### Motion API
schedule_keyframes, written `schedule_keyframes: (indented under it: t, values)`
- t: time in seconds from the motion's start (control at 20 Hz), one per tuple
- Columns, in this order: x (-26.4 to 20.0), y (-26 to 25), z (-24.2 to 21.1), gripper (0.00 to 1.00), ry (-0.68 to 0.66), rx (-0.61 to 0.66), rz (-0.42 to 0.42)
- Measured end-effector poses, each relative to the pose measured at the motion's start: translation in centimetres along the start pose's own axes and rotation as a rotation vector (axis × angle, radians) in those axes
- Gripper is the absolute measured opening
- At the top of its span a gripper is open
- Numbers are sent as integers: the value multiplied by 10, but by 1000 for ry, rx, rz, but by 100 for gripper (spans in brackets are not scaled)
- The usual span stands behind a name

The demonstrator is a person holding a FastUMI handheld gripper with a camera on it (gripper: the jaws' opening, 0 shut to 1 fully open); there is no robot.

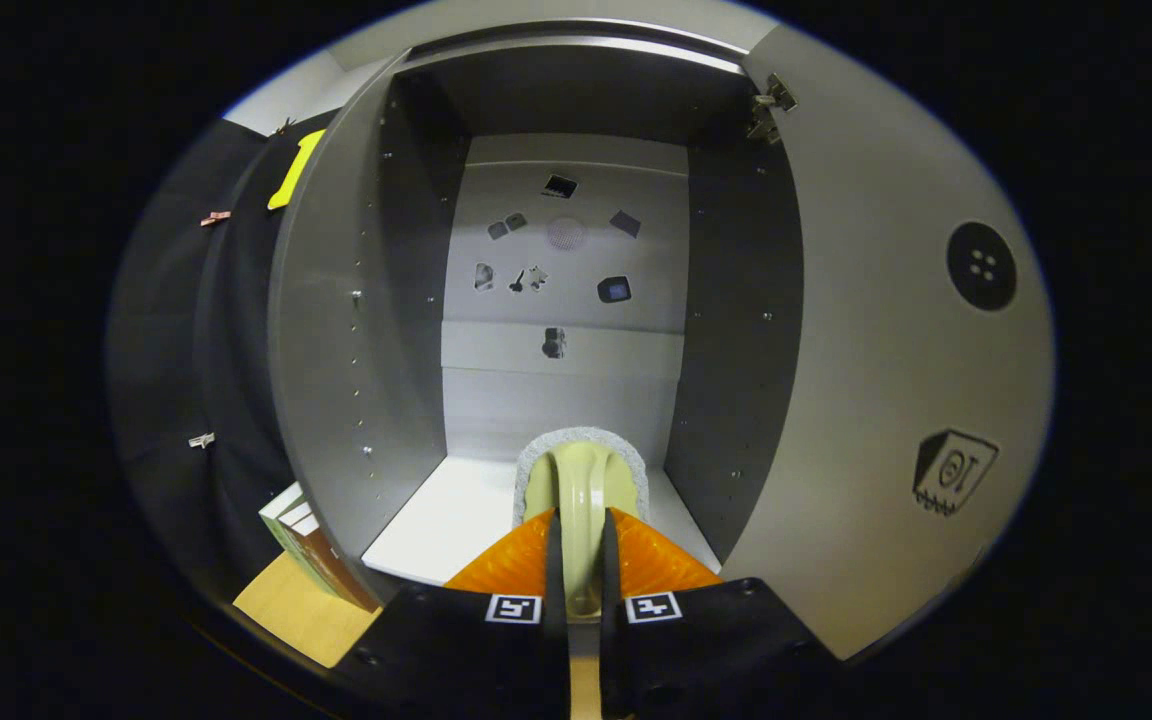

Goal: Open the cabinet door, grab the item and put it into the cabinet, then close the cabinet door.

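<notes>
The claw [582,575] is pinching the brush [581,480] by its handle (pale, looped); letting go early is risking it tipping off the cabinet [576,100] shelf [446,520] edge.

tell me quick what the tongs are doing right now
Tongs: shut on the brush handle, holding it at the open cabinet mouth.

We cannot tell what the small dark stickers [556,262] on the grey back wall of the open grey cabinet [356,330] depict; they are too small. The pale green handled item with a grey speckled rim [581,478] is partly hidden behind the hand-held gripper [582,575], whose fingers close on its handle. The green and brown box [308,545] on the wooden worktop [296,610] is half covered by the cabinet's side.
</notes>
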State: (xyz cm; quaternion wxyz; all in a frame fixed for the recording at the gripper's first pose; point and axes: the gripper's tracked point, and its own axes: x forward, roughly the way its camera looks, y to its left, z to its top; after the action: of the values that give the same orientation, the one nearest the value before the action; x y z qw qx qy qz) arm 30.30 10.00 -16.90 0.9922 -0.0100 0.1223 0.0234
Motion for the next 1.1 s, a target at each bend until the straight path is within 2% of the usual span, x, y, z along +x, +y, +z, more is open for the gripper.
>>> schedule_keyframes:
  t: [0.2,0.4,0.7,0.85,0.95,1.1]
  values:
    - [40,-1,3,16,2,18,20]
    - [84,14,-23,16,101,86,61]
    - [135,35,-40,15,157,7,50]
    - [150,38,-62,16,222,7,40]
    - [154,35,-71,17,248,6,29]
    - [158,31,-66,26,227,12,13]
